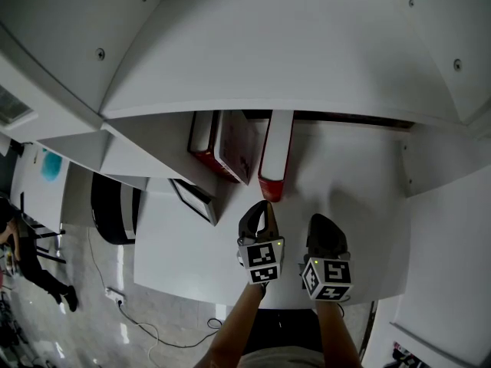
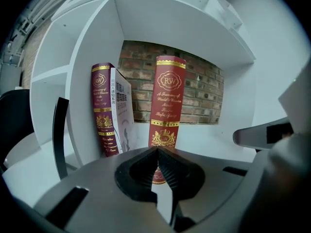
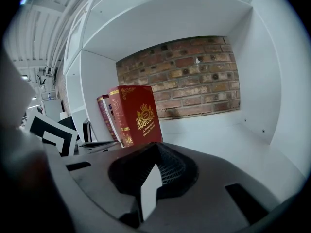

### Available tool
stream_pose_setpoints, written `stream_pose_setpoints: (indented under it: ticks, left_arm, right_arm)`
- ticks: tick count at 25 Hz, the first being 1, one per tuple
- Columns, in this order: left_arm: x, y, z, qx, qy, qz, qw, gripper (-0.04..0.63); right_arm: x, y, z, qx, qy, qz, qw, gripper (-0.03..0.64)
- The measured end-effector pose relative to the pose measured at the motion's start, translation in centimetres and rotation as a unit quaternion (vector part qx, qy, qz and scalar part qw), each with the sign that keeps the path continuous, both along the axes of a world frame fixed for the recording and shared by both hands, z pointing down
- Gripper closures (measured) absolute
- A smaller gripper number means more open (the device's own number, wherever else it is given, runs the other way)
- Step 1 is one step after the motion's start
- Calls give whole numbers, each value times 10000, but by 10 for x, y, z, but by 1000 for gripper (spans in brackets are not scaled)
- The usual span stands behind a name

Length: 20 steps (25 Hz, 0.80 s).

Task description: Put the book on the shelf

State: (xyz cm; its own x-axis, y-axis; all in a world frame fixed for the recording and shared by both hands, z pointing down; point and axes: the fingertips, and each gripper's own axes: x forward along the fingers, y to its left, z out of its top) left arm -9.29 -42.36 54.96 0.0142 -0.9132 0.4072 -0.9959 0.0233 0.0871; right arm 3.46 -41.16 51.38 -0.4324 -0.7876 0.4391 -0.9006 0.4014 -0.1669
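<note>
Closest in, your two forearms come up from the bottom of the head view, each with its marker cube, left one (image 1: 263, 257) and right one (image 1: 328, 278), side by side over the white shelf board (image 1: 360, 190). Your left claw (image 1: 265, 204) is clenched: in the left gripper view its ribbed black pads (image 2: 146, 166) meet at the tips (image 2: 158, 148), with nothing caught between them. Your right claw (image 1: 322, 218) sits just to the right of it and level with it, and it's clenched too, tips together (image 3: 155, 145), gripping nothing, only pale shelf showing below the pads. Right ahead of your left claw stands the red book (image 1: 276, 156), upright on the shelf, gold-lettered spine (image 2: 167, 106) facing you. The claw's tip is just at the foot of that spine, though whether they touch you can't tell from here. From the right gripper view you see the same book's red cover (image 3: 141, 113) at an angle. Left of it, across a small gap, a dark red book (image 2: 101, 110) and a white one (image 2: 121, 110) lean together against the shelf's side wall (image 2: 80, 101). Behind them all, the brick wall (image 3: 194, 76) closes off the back of the compartment.
</note>
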Motion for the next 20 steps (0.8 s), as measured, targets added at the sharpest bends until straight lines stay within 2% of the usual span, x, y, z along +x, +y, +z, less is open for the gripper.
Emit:
stream_pose_setpoints:
  ticks: [20]
  left_arm:
    - [10,-37,0,41,60,74,9999,580]
  right_arm:
    - [14,-7,5,-69,45,229,9997,600]
